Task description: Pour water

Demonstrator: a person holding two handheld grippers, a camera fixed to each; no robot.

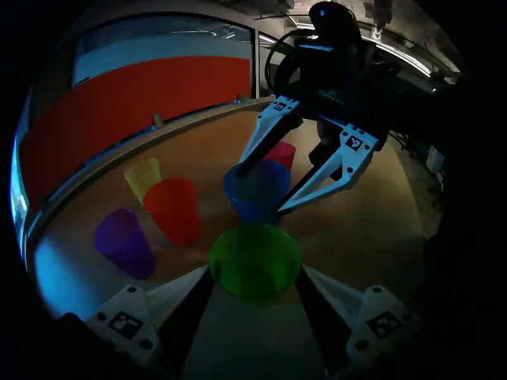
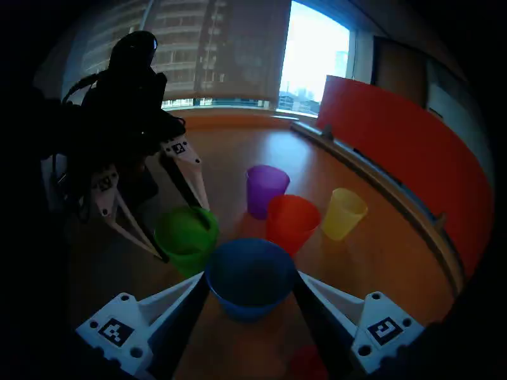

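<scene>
A green cup [image 1: 255, 253] stands upright between the fingers of my left gripper [image 1: 255, 272], which is shut on it. My right gripper [image 2: 250, 278] is shut on a blue cup [image 2: 250, 266], also upright. In the left gripper view the right gripper [image 1: 261, 190] holds the blue cup [image 1: 256, 183] just beyond the green one. In the right gripper view the left gripper [image 2: 185, 232] grips the green cup [image 2: 187, 234] to the left of the blue one. The two cups are close but apart. The dim light hides any water inside them.
On the wooden table [image 1: 355, 228] stand a red cup [image 1: 172, 209], a yellow cup [image 1: 142, 177], a purple cup [image 1: 125, 242] and a pink cup [image 1: 282, 152]. A red wall panel [image 1: 139, 95] runs along the table's far edge. A dark figure [image 2: 127, 107] holds the left gripper.
</scene>
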